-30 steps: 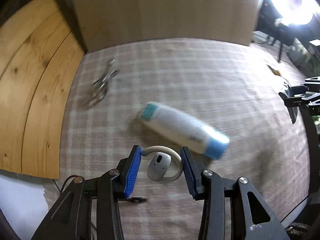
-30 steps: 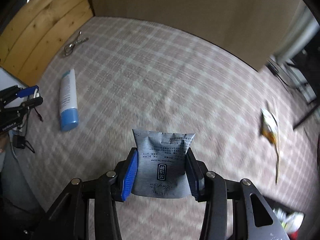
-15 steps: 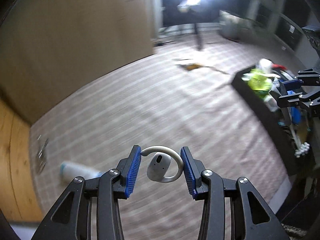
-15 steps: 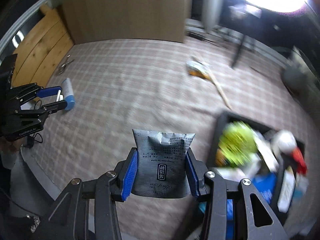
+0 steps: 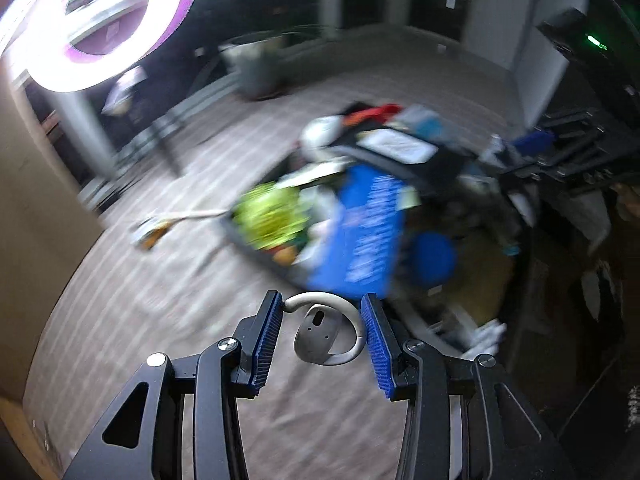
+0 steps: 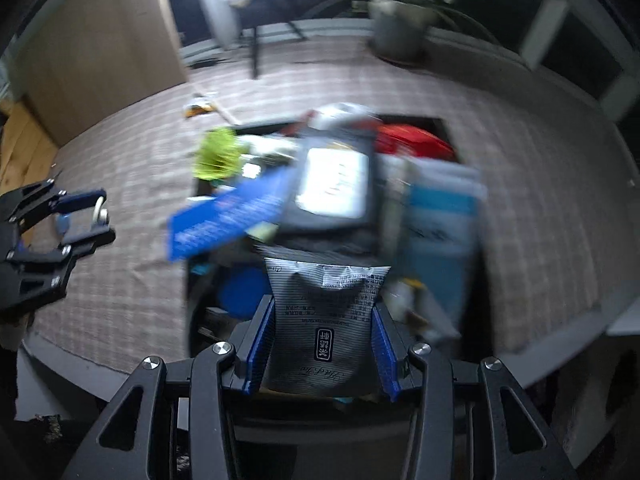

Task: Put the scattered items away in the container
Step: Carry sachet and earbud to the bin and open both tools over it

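So the container (image 6: 440,124) is sitting on the checked cloth (image 6: 540,184) and it's already stuffed: a blue card pack (image 6: 228,216) is hanging out over its left edge, there's a black-framed packet (image 6: 336,184) on top, a light blue box (image 6: 440,232), something red (image 6: 412,140) at the back and a lime green thing (image 6: 216,152) at the far-left corner. Right gripper (image 6: 322,340) is clamping a silver striped pouch (image 6: 324,320) between its blue pads and hanging right over the near end of the bin. Left gripper (image 5: 322,340) is pinching a white ear-hook earbud (image 5: 326,330), hook pressed against both pads, and it's looking at the bin from the side, with cloth under it and not the bin as far as I can tell. Reads to me like the carry-to-bin step for both hands, so next is letting go over the pile. The pouch looks basically lined up; the earbud hand probably needs to get in over the rim first. Honestly the annoying bit is how full it is, small stuff could slide off that blue pack. Still out on the cloth behind the bin is a yellowish wrapper (image 6: 198,108) with a pale stick (image 5: 196,214) by it. Ring light (image 5: 100,20) and a potted plant (image 6: 400,28) are in the background, not in the way.
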Action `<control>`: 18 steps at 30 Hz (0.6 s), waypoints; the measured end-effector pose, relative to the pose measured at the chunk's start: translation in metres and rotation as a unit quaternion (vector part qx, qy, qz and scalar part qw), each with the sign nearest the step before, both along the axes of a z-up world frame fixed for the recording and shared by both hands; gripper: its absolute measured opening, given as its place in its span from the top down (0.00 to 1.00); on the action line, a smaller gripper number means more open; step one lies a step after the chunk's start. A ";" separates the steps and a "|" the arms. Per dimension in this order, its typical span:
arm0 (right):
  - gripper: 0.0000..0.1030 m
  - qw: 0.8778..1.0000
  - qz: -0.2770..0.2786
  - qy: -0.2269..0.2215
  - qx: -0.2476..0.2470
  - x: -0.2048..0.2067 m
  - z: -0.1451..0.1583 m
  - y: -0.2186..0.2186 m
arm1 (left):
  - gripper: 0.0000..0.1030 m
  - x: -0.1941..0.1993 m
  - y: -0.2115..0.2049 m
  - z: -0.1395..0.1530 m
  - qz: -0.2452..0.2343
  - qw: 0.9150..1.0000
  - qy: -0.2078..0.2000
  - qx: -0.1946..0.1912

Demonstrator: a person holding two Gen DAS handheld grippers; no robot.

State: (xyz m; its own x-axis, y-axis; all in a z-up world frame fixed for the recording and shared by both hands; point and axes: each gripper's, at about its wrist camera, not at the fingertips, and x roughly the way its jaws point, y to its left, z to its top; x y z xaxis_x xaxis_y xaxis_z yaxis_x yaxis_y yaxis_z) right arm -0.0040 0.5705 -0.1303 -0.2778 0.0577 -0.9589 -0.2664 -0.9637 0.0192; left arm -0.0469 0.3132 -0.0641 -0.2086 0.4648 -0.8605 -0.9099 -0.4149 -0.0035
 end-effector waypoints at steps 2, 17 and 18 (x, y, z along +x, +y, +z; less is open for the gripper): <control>0.60 1.000 -0.018 -0.005 0.000 0.012 -0.003 0.018 | 0.57 0.020 0.025 -0.004 -0.028 1.000 -0.002 -0.005; 0.59 0.997 -0.060 -0.054 -0.019 0.050 -0.055 0.088 | 0.57 0.083 0.121 -0.035 -0.097 0.994 -0.007 -0.043; 0.59 0.996 -0.061 -0.056 -0.019 0.051 -0.057 0.091 | 0.57 0.084 0.124 -0.035 -0.098 0.994 -0.006 -0.044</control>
State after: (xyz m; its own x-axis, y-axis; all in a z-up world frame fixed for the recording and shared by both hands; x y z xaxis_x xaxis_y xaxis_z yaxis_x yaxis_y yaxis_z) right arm 0.0467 0.6620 -0.1876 -0.1629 0.0485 -0.9855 -0.3840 -0.9232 0.0181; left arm 0.0368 0.4368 -0.0990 -0.1117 0.4175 -0.9018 -0.9734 -0.2286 0.0147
